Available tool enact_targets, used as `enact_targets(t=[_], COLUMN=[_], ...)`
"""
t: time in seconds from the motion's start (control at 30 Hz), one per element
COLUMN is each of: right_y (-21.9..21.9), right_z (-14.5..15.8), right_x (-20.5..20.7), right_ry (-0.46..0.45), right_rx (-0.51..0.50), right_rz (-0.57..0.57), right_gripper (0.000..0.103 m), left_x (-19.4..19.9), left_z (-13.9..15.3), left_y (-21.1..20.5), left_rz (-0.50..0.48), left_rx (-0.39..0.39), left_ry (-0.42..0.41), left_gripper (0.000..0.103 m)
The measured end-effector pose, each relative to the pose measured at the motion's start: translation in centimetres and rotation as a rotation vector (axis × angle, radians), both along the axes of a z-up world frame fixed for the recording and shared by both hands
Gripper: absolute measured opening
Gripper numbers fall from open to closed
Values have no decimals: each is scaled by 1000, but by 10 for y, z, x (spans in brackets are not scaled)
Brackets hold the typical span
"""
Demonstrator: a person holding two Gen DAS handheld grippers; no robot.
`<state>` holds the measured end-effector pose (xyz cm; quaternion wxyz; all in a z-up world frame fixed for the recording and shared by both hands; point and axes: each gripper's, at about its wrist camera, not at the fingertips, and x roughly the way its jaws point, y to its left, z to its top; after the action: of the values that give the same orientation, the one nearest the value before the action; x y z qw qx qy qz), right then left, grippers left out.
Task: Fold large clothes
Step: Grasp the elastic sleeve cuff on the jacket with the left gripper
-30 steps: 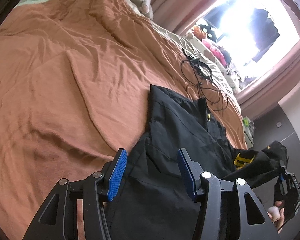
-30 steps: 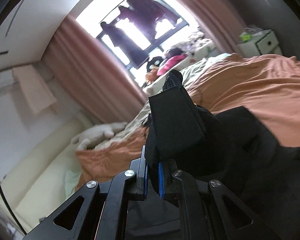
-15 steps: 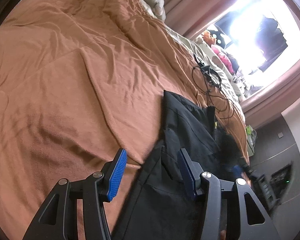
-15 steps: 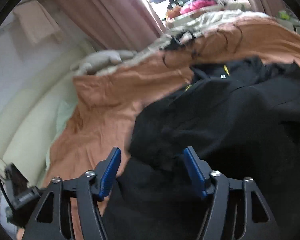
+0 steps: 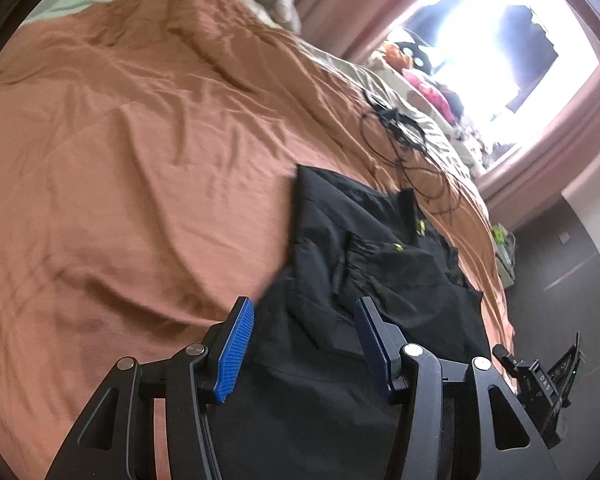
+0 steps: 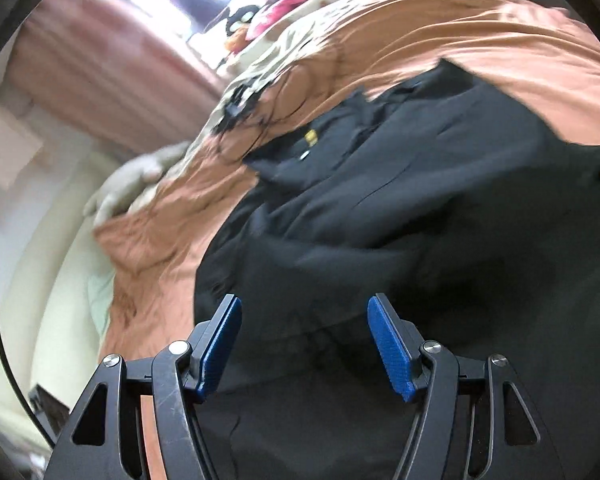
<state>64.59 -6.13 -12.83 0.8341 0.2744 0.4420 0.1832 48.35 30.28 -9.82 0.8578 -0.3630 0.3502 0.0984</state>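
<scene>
A large black jacket [image 5: 380,280] with small yellow marks lies spread on the orange bedspread [image 5: 140,160], one sleeve folded across its chest. My left gripper [image 5: 304,316] is open and empty, hovering over the jacket's near left edge. In the right wrist view the same jacket [image 6: 400,220] fills the middle. My right gripper [image 6: 304,320] is open and empty just above its dark fabric.
A tangle of black cables [image 5: 404,140] lies on the bed beyond the jacket's collar. A grey plush toy [image 6: 136,176] sits near the cream headboard. Pillows and toys line the bright window [image 5: 492,32]. A small cabinet [image 5: 504,252] stands past the bed's far corner.
My right gripper opened and let go of the black sleeve, which now lies folded across the jacket. The right gripper dropped toward the fabric. My left gripper stayed open over the near edge.
</scene>
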Motion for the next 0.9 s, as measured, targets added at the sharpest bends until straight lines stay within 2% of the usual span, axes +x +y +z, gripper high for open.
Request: enact_targets(t=[0.13,0.33,0.5,0.63,0.77,0.9], right_y=[-35,-74,-115,-141,-167,-184], right_z=[0,-10,-18,-28,-45,-54], right_x=[3,11,15,20,21,23], right_ry=[17,54,57,81,122,116], right_rx=[12,40,94,135,239,313], right_rz=[-86,-145,-227,-282,-352,-407], right_gripper=[66,66,66,66,66,66], left_x=[26,78,117,149,170,182], left_z=[6,2,-17,-38,-59,-73], left_y=[-20,-44,-53,-61,-59,-63], left_rz=[-54,-136,-154,-205,-172,-186], left_rx=[15,85,131,184,220,250], left_ry=[7,83,162,242,327,362], left_gripper=[54,55,55,55,55,55])
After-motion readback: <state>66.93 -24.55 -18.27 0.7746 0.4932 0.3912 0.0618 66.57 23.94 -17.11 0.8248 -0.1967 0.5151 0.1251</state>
